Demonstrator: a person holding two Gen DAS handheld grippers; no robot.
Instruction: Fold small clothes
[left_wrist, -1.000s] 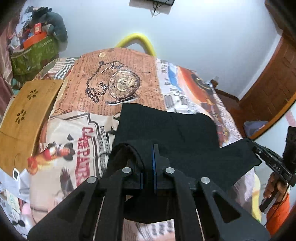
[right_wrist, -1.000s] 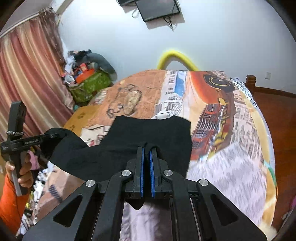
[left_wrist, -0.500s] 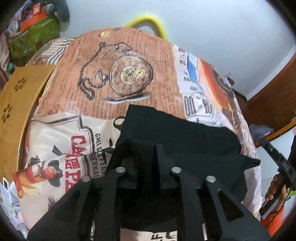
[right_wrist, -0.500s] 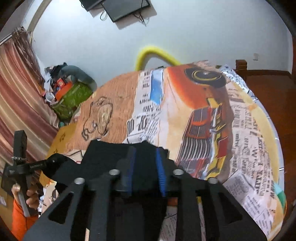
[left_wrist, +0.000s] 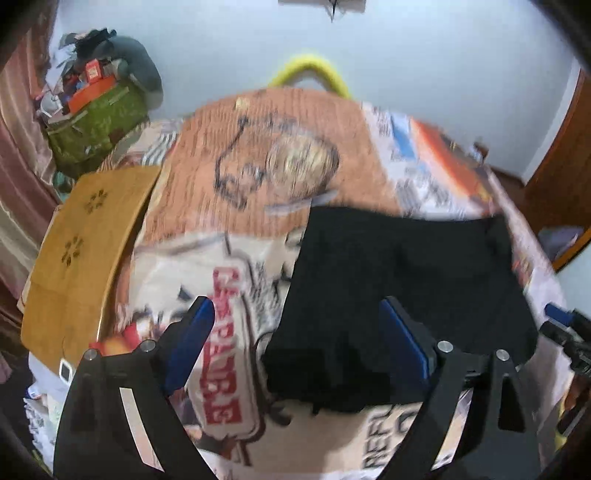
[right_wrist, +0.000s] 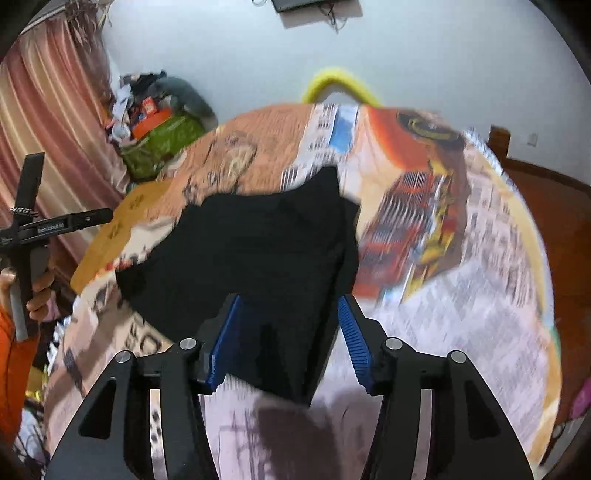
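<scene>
We hold both grippers, left (left_wrist: 297, 332) and right (right_wrist: 290, 339), apart over the black cloth (left_wrist: 399, 280) on the bed (left_wrist: 229, 192); its loose fold at frame bottom may spring open.

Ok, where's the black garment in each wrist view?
Left wrist: black garment right of centre, on the bed, reaching between the open fingers.
Right wrist: garment centre-left, near edge between the open fingers.
Shared landmark: yellow hoop at the bed's far end.
</scene>
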